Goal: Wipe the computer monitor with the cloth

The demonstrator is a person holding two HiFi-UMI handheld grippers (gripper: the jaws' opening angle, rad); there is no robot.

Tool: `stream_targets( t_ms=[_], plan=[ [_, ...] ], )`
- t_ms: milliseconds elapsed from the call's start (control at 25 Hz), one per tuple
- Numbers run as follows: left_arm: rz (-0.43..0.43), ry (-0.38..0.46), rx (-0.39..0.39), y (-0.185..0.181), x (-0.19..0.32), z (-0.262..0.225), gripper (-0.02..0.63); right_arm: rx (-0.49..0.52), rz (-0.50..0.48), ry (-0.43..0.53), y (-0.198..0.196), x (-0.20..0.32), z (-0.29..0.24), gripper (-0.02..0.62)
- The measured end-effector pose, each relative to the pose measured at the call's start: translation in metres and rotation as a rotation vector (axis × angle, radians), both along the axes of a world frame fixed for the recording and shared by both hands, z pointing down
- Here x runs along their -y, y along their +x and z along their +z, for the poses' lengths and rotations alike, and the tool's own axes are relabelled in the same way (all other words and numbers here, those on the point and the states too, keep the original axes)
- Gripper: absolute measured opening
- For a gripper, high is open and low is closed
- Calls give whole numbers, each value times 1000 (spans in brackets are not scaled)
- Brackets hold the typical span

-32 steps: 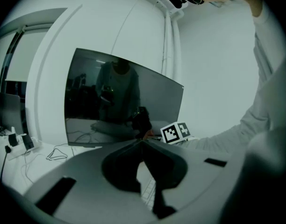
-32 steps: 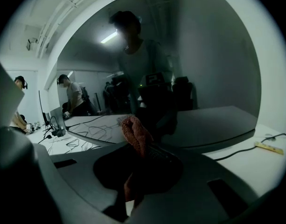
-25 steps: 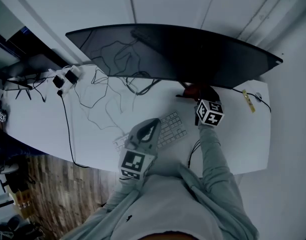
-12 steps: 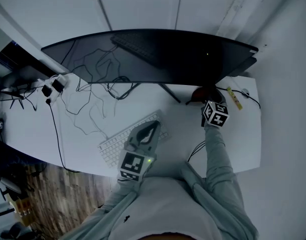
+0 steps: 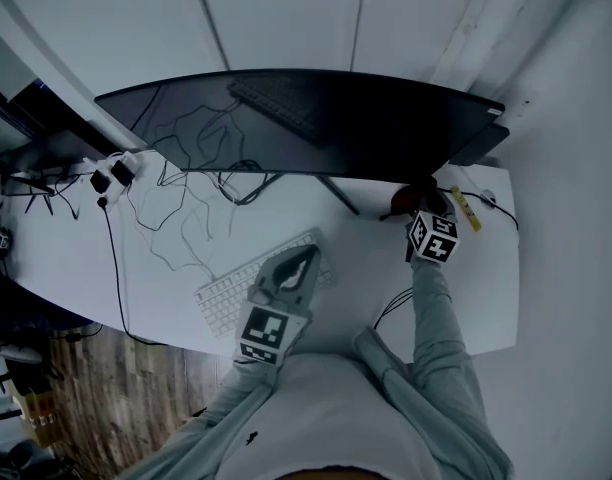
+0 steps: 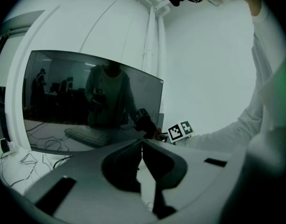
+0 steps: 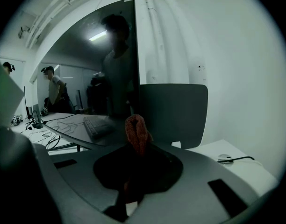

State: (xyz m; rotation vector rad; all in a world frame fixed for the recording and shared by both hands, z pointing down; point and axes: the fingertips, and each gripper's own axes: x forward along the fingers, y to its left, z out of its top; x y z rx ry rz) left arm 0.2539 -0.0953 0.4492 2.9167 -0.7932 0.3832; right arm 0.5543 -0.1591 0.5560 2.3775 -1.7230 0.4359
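Note:
A wide curved black monitor [image 5: 316, 123] stands at the back of the white desk [image 5: 76, 248]; its dark screen [image 7: 96, 73] mirrors the room. My right gripper [image 5: 418, 206] is shut on a reddish-brown cloth [image 7: 136, 133], held just in front of the screen's lower right corner. The cloth [image 5: 404, 197] shows as a red bunch under the monitor's edge. My left gripper [image 5: 298, 264] hovers over the keyboard [image 5: 226, 298] with its jaws closed together and nothing between them. In the left gripper view the monitor [image 6: 91, 97] fills the left half.
Loose black cables [image 5: 201, 203] and white adapters [image 5: 114, 173] lie on the desk's left part. A cable and a small round object [image 7: 225, 158] sit on the desk's right end, with a yellow item [image 5: 463, 208] beside them. Wooden floor [image 5: 96, 388] lies beyond the desk's front edge.
The right gripper with the cloth has shifted right along the monitor's lower edge towards its right corner. The head view has turned, so the whole desk sits differently in frame. The left gripper has stayed over the keyboard.

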Motion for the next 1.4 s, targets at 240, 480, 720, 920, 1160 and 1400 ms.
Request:
stream_targets(
  t_ms=[240, 480, 720, 920, 1160, 1400],
  plan=[
    [-7, 28, -11, -3, -6, -11, 21, -12, -2, 35, 2, -3, -28, 38],
    [-8, 56, -24, -9, -16, -22, 21, -76, -20, 83, 1, -6, -72, 38],
    [-4, 69, -40, -12, -28, -29, 20, -156, -46, 158, 0, -13, -130, 38],
    [5, 81, -55, -11, -37, -33, 21, -231, -45, 226, 0, -16, -181, 38],
    [10, 83, -64, -10, -44, -37, 21, -280, -21, 359, 4, -25, -250, 38],
    [3, 87, -77, -15, -43, -40, 21, -324, -6, 437, 0, -28, -299, 38]
  ],
)
